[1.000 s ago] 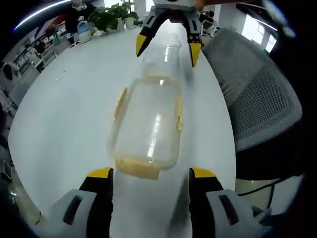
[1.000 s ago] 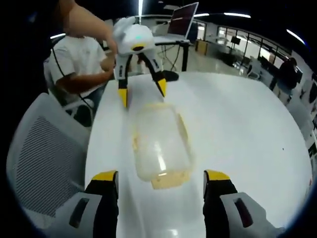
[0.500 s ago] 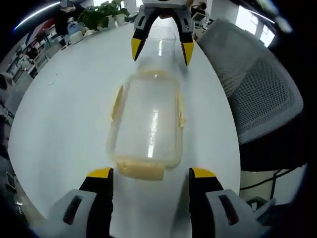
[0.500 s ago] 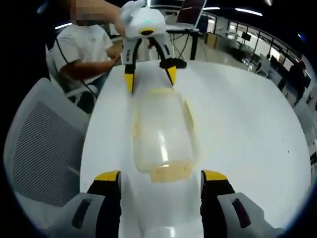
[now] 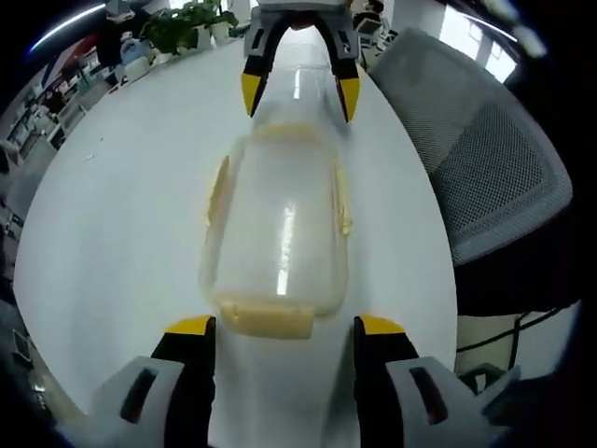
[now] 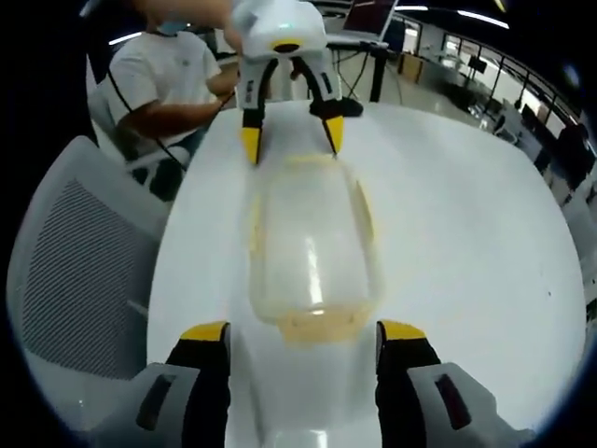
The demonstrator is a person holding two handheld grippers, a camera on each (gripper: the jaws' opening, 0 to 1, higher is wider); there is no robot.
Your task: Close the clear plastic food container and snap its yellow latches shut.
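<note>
Lid on, latches not yet pressed home.

The clear rectangular plastic food container point(image 5: 276, 229) lies on the white round table point(image 5: 121, 215) between the two claws, lid seated. The left gripper point(image 5: 283, 329) stands wide just short of the near yellow end latch point(image 5: 266, 318); the right gripper point(image 6: 300, 329) is equally wide at the opposite end latch point(image 6: 312, 327). The side latches point(image 5: 216, 191) look flared outward, so snapping seems still to do. Whether any latch is clicked is hard to make out through the clear plastic.

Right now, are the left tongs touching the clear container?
Apart. In the left gripper view, the left tongs stand open, with white table showing between each yellow tip and the container.
</note>
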